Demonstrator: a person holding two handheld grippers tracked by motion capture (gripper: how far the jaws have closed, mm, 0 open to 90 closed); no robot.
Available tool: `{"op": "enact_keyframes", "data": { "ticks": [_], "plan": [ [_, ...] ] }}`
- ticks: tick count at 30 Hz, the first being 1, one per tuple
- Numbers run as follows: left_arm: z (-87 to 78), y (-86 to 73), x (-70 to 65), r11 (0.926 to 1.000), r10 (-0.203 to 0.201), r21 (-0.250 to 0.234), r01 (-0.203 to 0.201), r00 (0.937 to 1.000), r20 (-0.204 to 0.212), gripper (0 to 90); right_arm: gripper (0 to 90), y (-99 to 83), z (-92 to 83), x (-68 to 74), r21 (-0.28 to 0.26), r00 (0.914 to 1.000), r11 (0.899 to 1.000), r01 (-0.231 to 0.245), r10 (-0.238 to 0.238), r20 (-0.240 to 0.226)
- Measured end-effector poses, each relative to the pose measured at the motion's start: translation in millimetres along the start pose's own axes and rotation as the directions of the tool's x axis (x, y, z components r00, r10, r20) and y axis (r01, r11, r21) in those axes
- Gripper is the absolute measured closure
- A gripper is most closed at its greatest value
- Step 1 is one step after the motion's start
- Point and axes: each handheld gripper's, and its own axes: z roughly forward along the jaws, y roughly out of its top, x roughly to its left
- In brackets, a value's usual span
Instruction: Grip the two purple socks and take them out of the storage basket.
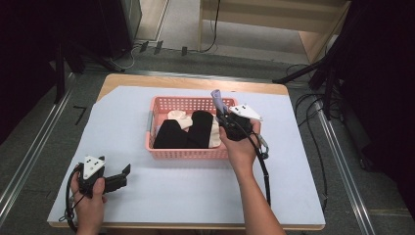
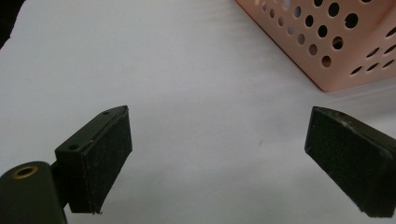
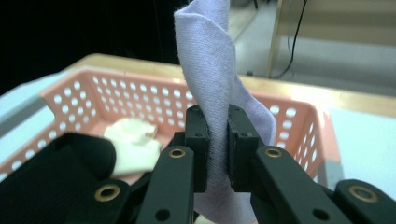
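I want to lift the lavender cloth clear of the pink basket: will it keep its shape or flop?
Probably floppy: the lavender cloth twists and folds where the right tool pinches it. It looks thin, so likely light. Its lower part hangs below the jaws and might drag on the pink basket rim.

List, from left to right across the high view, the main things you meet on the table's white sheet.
left gripper, jaws open → pink basket holding black and cream cloths → right gripper, shut on a lilac cloth at the basket's right end.
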Motion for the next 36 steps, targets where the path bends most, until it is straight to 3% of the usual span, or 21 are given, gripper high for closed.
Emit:
{"op": "enact_keyframes", "data": {
  "ticks": [7, 10, 20, 29, 35, 36],
  "plan": [
    [-0.3, -0.1, 0.0, 1.0, 0.0, -0.002, 0.0, 1.0, 0.002, 8.2, 81.5, 4.8, -7.7, -3.6, -0.103, 0.9998, 0.994, 0.021, -0.021, 0.003],
    [-0.3, -0.1, -0.1, 1.0, 0.0, -0.002, 0.0, 1.0, 0.002, 8.2, 81.5, 8.2, -15.0, -12.0, -0.155, 0.9994, 0.988, 0.024, -0.021, 0.026],
    [-0.3, -0.1, -0.2, 1.0, 0.001, -0.002, -0.001, 1.0, -0.001, 8.2, 81.4, 10.0, -33.3, -38.9, -0.192, 0.9962, 0.981, 0.013, 0.004, 0.087],
    [-0.5, -0.1, -0.3, 1.0, 0.003, -0.001, -0.003, 1.0, -0.002, 8.2, 81.1, -5.9, -48.7, -74.1, -0.15, 0.9853, 0.988, -0.023, 0.048, 0.164],
    [-0.6, -0.2, -0.4, 1.0, 0.004, -0.002, -0.004, 1.0, -0.002, 8.2, 80.8, -32.1, -52.8, -99.5, -0.072, 0.9678, 0.993, -0.089, 0.103, 0.23],
    [-0.5, -0.2, -0.5, 1.0, 0.004, -0.003, -0.004, 1.0, -0.003, 8.2, 80.7, -41.2, -53.7, -106.4, -0.049, 0.9617, 0.993, -0.108, 0.117, 0.248]
  ]
}}
